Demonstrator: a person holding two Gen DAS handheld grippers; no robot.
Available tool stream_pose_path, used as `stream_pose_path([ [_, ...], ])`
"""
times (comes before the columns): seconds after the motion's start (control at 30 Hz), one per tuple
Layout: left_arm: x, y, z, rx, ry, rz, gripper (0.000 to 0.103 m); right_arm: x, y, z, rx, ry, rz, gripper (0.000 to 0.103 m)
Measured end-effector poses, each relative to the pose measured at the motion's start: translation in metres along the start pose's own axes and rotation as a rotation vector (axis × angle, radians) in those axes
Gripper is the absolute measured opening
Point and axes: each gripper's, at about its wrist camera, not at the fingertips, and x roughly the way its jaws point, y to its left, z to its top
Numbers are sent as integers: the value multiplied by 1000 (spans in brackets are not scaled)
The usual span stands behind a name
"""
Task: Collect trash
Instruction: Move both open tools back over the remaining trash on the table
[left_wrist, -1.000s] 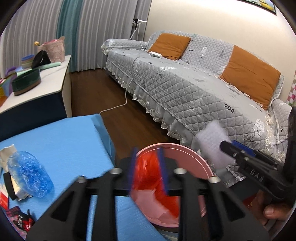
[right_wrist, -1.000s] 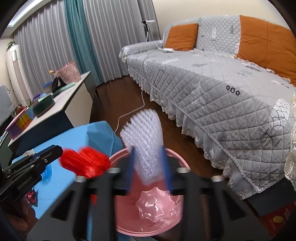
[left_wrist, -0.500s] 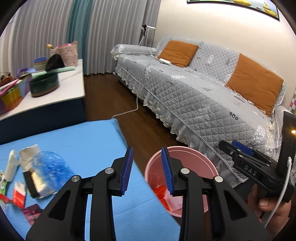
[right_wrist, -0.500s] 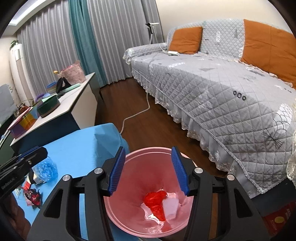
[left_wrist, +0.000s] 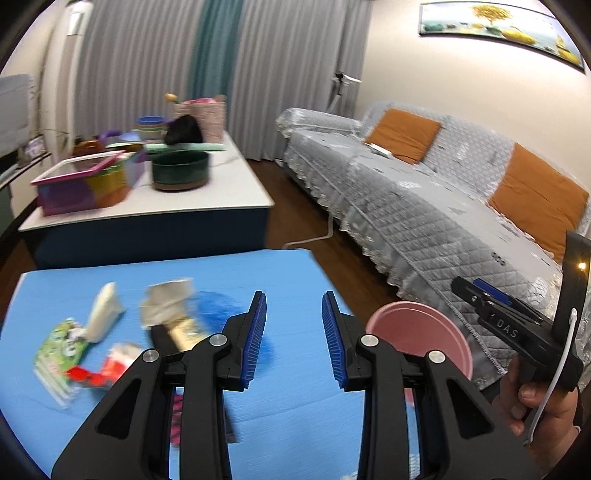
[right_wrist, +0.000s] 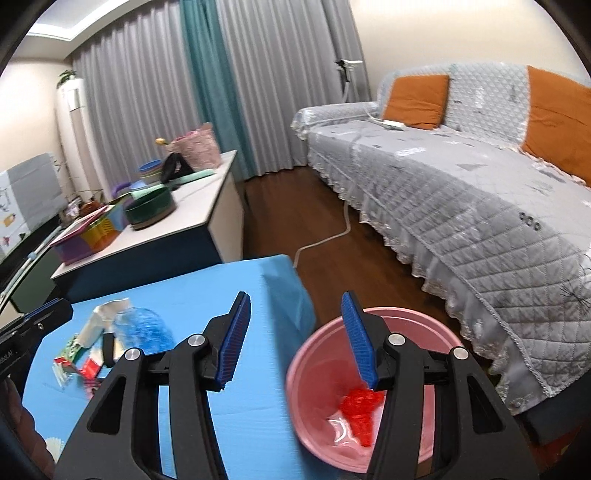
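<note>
Both sets of jaws stand spread and empty: left gripper (left_wrist: 293, 334) faces the wrapper pile (left_wrist: 110, 339) on the blue table (left_wrist: 295, 413), right gripper (right_wrist: 293, 339) beside the pink bin (right_wrist: 410, 321) (red scrap inside). Judging by this, another pickup comes next, calling for a reach down to the pile.

Each claw was the same build: the left claw (left_wrist: 293, 336) and the right claw (right_wrist: 297, 338) had black plastic arms with triangular cut-outs, silver screws at the joints, and ribbed blue pads (left_wrist: 255, 339). The right claw's side bore white letters "DAS", with a white cable looping past the hand (left_wrist: 543, 410) on its handle.
</note>
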Motion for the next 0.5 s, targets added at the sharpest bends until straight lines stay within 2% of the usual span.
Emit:
stream_pose_path([
  [0.3,-27,91,-17,-151,-33,165,31,11,59,-8,-78,17,85,46],
  [0.5,-34,124,-39,-213,-41,253,31,24,89,-18,-130,47,130,43],
])
